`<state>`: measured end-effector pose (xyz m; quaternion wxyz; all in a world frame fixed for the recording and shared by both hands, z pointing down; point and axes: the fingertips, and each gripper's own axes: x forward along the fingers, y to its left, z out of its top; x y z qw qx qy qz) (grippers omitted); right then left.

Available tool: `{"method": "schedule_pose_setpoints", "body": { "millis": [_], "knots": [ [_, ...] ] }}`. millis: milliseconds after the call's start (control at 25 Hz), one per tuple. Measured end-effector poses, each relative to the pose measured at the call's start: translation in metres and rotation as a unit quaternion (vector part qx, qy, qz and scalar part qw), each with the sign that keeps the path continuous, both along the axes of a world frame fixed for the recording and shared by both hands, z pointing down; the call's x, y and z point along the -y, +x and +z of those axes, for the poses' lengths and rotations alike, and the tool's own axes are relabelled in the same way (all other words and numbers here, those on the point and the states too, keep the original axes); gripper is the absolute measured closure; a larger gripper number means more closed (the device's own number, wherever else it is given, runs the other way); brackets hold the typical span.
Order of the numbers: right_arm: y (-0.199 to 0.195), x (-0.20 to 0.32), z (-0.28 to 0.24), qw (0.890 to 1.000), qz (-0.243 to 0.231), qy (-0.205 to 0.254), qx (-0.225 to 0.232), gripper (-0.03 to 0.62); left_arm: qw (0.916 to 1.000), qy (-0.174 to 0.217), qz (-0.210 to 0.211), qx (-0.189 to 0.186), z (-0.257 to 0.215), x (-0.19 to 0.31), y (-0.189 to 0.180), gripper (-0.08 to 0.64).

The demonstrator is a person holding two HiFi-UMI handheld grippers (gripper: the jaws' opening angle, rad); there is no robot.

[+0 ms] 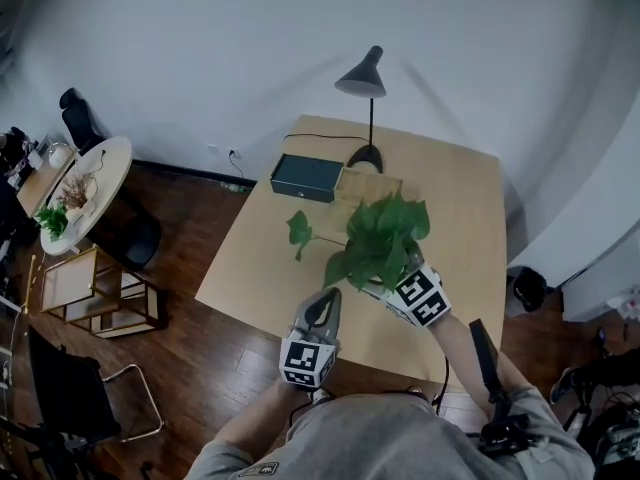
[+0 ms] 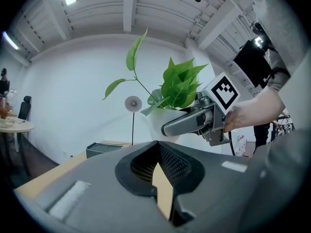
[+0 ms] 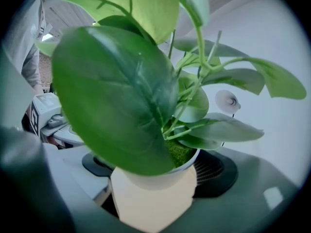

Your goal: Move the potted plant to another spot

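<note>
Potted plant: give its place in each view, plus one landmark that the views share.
Head view: potted plant just right of centre, over the table.
Left gripper view: above centre, leaves reaching up and left.
Right gripper view: fills most of the picture.
Shared landmark: the desk lamp, behind the plant in all three.

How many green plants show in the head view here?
2. One potted plant is gripped in the right gripper over the wooden table; a smaller plant sits on the round table, far left.
</note>
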<state>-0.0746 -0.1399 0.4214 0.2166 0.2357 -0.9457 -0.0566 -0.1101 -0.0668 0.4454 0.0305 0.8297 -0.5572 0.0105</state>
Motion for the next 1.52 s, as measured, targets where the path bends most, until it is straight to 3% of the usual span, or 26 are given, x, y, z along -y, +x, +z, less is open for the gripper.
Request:
{"method": "schedule_pose_setpoints", "body": {
  "millis": [280, 440, 840, 1200, 1520],
  "knots": [
    [-0.089, -0.005, 0.006, 1.0, -0.006, -0.004, 0.01, 0.112, 0.9998, 0.003, -0.018, 0.007, 0.005, -0.008, -0.091, 0.566],
    [-0.122, -0.012, 0.013, 1.0, -0.018, -0.012, 0.007, 0.112, 0.9993, -0.001, -0.038, 0.001, 0.009, -0.011, -0.124, 0.566],
    [-0.166, 0.017, 0.031, 0.998, -0.042, -0.033, 0.017, 0.112, 0.9976, -0.024, -0.064, -0.003, 0.017, 0.014, -0.159, 0.566],
    [-0.193, 0.06, 0.048, 0.997, -0.055, -0.045, 0.032, 0.112, 0.9957, -0.048, -0.077, 0.021, 0.029, 0.065, -0.184, 0.566],
    [-0.22, 0.083, 0.077, 0.997, -0.031, -0.063, 0.018, 0.112, 0.9955, -0.073, -0.058, 0.018, 0.05, 0.092, -0.216, 0.566]
  ]
}}
